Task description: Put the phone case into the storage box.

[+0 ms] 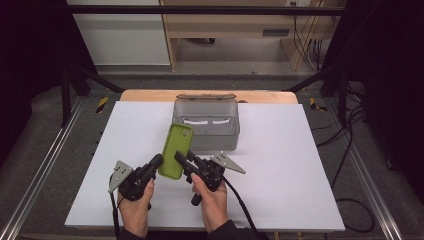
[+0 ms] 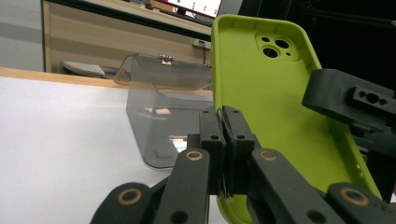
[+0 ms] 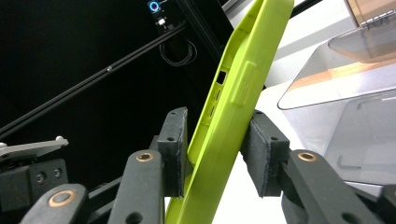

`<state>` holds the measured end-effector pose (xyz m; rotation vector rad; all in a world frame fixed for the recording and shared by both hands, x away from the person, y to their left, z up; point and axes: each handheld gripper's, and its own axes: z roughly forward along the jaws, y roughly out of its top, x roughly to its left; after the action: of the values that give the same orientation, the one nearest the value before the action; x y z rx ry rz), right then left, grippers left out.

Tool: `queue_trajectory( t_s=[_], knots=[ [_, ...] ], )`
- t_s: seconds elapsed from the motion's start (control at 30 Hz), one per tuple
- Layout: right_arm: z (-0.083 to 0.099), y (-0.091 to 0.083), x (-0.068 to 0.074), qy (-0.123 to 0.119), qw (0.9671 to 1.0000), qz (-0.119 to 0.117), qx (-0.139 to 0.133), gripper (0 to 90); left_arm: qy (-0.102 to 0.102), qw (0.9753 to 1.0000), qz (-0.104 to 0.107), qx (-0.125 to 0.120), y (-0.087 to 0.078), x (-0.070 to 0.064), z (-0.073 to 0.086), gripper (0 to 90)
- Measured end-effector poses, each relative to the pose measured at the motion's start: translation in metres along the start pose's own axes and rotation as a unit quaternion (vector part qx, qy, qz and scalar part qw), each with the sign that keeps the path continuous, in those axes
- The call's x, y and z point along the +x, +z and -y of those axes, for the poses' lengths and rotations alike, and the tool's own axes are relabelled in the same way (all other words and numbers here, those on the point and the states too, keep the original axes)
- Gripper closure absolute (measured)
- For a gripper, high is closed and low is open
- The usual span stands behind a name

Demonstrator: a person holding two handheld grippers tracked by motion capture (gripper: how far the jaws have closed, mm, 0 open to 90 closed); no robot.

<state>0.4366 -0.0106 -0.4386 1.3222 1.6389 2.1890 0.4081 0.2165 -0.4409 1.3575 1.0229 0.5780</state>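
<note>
The lime-green soft rubbery phone case point(image 1: 177, 150) was up off the white desk point(image 1: 280, 165), held in the air between both claws, just in front of the smoky clear plastic box with a hinged lid point(image 1: 206, 125). The left claw point(image 1: 156, 161) was pinched tight on the case's thin side wall, pads nearly meeting around the rim point(image 2: 223, 140). The right claw point(image 1: 180, 159) was clamped across the opposite edge, one pad on the inside, one on the back, near the button cutouts point(image 3: 236, 84).

Progress, as I judged it: pickup done, case lifted and tilted with its camera-hole end toward the box. Placing it into the box looked like what was left; no part of the case was over the rim yet.

The box stood with its lid flipped back toward the far desk edge. Inside, a pale strip or card seemed to lie near the bottom; couldn't tell what it was through the tinted wall.
</note>
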Motion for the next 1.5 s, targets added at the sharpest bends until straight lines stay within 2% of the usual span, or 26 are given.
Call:
queue_trajectory(
  t_s=[0.43, 0.77, 0.97, 1.3, 1.5],
  knots=[
    [-0.001, 0.000, -0.002, 0.005, 1.0000, -0.005, -0.004, 68.8, 0.005, 1.0000, 0.001, 0.001, 0.001, -0.002, 0.001, 88.2],
    [-0.002, 0.000, -0.003, 0.014, 0.9999, -0.005, 0.000, 73.3, 0.012, 0.9999, -0.002, 0.012, 0.004, -0.003, 0.006, 88.3],
    [-0.002, 0.000, -0.003, 0.012, 0.9999, -0.008, 0.001, 75.6, 0.011, 0.9998, -0.003, 0.014, 0.004, -0.003, 0.007, 88.3],
    [-0.002, 0.000, -0.004, 0.009, 0.9999, 0.002, 0.013, 77.0, 0.009, 0.9997, -0.003, 0.022, 0.006, -0.003, 0.011, 88.3],
    [-0.002, 0.000, -0.005, 0.014, 0.9997, 0.009, 0.018, 77.0, -0.002, 0.9996, 0.004, 0.029, 0.008, -0.002, 0.013, 87.8]
  ],
)
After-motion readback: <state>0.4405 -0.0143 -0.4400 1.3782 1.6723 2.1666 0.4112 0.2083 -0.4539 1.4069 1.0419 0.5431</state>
